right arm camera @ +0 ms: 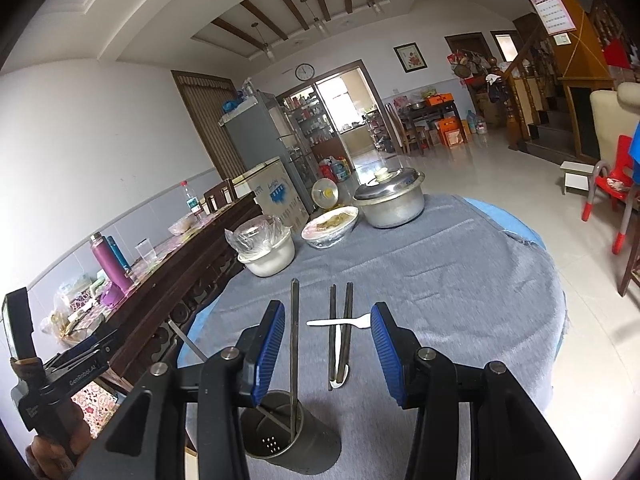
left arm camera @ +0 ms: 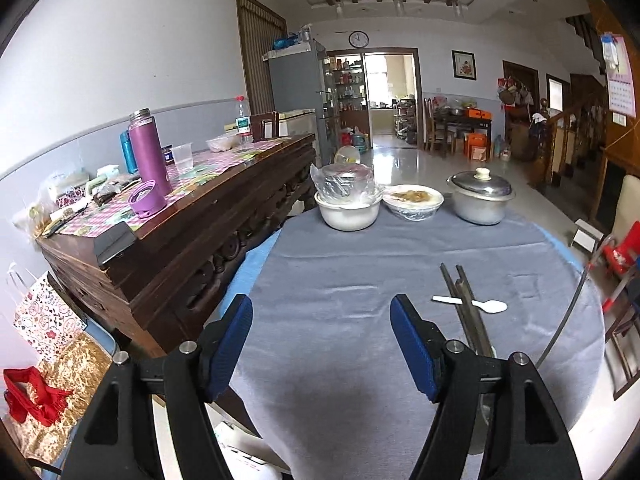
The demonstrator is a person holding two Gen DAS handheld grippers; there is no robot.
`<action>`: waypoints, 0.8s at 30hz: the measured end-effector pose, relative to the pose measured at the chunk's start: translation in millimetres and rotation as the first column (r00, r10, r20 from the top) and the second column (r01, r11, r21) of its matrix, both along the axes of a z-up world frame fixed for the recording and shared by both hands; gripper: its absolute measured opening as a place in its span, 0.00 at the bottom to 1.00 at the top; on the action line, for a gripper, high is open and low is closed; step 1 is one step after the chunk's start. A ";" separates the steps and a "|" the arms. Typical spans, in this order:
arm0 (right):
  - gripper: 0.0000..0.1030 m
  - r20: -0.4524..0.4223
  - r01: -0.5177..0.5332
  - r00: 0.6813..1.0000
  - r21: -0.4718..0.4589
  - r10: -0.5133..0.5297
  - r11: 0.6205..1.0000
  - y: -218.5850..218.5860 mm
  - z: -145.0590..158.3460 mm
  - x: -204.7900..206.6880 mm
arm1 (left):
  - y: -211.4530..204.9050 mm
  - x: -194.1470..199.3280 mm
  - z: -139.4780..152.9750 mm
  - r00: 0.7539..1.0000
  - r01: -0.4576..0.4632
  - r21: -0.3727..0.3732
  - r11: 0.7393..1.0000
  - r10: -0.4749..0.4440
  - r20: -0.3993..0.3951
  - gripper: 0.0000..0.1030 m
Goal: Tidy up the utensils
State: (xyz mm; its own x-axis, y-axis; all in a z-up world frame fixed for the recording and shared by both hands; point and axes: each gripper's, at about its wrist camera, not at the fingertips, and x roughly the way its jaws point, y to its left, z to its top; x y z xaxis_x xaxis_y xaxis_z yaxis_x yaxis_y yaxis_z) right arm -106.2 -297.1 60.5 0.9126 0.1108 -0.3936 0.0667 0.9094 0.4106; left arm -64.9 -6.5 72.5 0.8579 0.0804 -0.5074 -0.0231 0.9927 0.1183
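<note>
My two grippers, left gripper (left arm camera: pixel 322 340) and right gripper (right arm camera: pixel 328 352): black angular arms, ribbed blue pads (right arm camera: pixel 269 354), silver pivot screws (right arm camera: pixel 231 353), white lettering.

Grey tablecloth (right arm camera: pixel 460 280), white plastic spoon (right arm camera: pixel 340 322), dark chopsticks (right arm camera: pixel 340 328), purple flask (left arm camera: pixel 146 148), pink checked cloth (left arm camera: pixel 200 168)

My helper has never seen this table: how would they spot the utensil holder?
On the round table's grey cloth, look at the near edge. The utensil holder is a dull metal cylinder with chopsticks inside, unlike the lidded pot and bowls opposite.
</note>
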 end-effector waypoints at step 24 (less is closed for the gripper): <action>0.47 -0.120 0.021 0.992 -0.045 -0.027 0.999 12.5 -21.7 20.7 | 17.3 28.5 -41.2 0.989 -0.050 -0.004 0.999 0.049 -0.142 0.70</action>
State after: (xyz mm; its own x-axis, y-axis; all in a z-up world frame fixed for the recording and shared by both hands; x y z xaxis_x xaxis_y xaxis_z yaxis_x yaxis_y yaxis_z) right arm -85.4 -284.6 38.8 0.8602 0.0694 -0.5053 0.1356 0.9239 0.3578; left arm -36.4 10.8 31.3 0.7725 0.1167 -0.6242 -0.0561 0.9917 0.1160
